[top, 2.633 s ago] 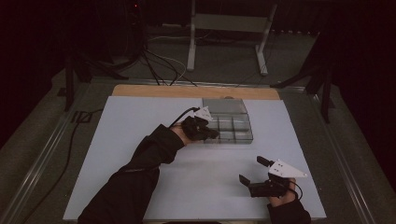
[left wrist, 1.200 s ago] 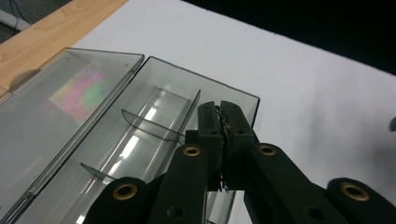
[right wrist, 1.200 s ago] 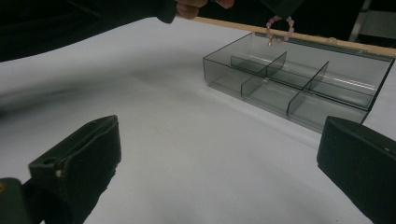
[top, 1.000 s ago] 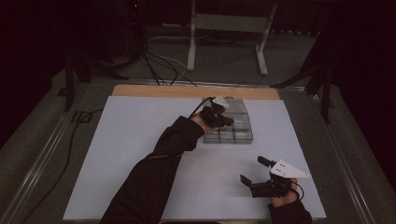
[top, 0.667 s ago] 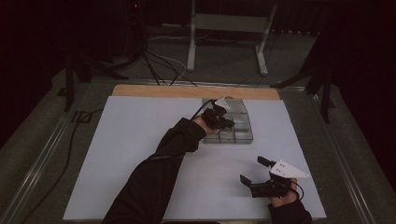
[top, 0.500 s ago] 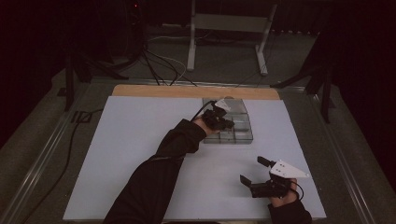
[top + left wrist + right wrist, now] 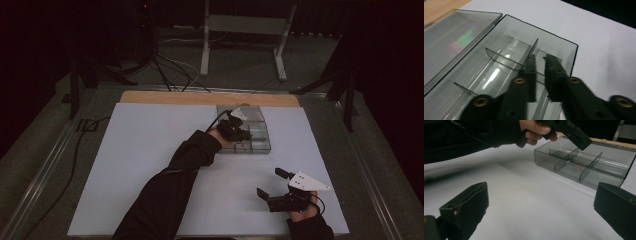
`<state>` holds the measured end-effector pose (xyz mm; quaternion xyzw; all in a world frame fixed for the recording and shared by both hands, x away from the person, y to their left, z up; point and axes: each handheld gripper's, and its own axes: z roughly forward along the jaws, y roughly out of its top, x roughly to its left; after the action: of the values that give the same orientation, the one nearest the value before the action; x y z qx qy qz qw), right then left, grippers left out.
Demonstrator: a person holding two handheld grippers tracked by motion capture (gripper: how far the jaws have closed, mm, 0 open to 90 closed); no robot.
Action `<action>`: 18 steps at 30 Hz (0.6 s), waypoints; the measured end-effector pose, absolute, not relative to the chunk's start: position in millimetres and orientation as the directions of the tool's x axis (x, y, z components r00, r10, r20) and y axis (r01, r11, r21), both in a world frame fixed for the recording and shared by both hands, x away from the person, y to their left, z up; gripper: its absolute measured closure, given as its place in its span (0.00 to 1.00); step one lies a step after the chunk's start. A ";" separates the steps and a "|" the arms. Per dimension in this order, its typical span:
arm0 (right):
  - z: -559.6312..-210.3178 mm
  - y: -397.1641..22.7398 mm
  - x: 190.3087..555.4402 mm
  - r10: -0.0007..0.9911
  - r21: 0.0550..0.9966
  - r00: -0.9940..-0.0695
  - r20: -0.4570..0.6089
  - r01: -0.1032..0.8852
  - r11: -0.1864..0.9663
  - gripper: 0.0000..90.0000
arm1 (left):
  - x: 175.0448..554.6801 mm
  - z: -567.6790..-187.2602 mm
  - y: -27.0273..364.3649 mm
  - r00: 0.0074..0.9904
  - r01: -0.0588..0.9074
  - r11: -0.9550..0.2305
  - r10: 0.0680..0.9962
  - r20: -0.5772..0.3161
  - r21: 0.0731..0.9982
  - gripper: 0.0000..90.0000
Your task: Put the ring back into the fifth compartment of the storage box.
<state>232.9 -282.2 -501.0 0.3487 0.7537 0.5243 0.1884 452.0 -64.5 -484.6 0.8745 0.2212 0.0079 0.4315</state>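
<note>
**Left jaws astride a divider in the clear box**

Our left gripper (image 7: 539, 58) reaches into the clear compartment box (image 7: 250, 135), which sits near the far edge of the white surface (image 7: 150, 150), right of centre. Its jaws stand narrowly apart with a thin divider (image 7: 506, 60) between them — not yet clamped, as far as we can tell. The box's long axis runs toward the far edge. Our right gripper (image 7: 274, 186) rests wide open near the near-right corner — well apart from the box.
</note>
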 end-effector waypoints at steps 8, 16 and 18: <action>-501.3 -282.5 233.2 0.725 0.921 -0.684 0.084 0.331 0.206 0.00 | 444.7 -474.1 -58.9 0.893 0.382 -0.513 0.419 -0.164 0.769 0.40; -501.7 -282.4 233.5 0.726 0.920 -0.682 0.085 0.333 0.206 0.00 | 436.6 -457.4 -46.9 0.898 0.385 -0.503 0.397 -0.188 0.774 0.18; -501.8 -282.1 233.6 0.727 0.920 -0.681 0.084 0.334 0.206 0.00 | 433.9 -454.6 -43.9 0.899 0.386 -0.497 0.391 -0.196 0.777 0.13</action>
<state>233.6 -282.1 -501.8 0.3520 0.7535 0.5224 0.1883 433.9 -43.9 -454.6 0.8652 0.2245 0.0030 0.4483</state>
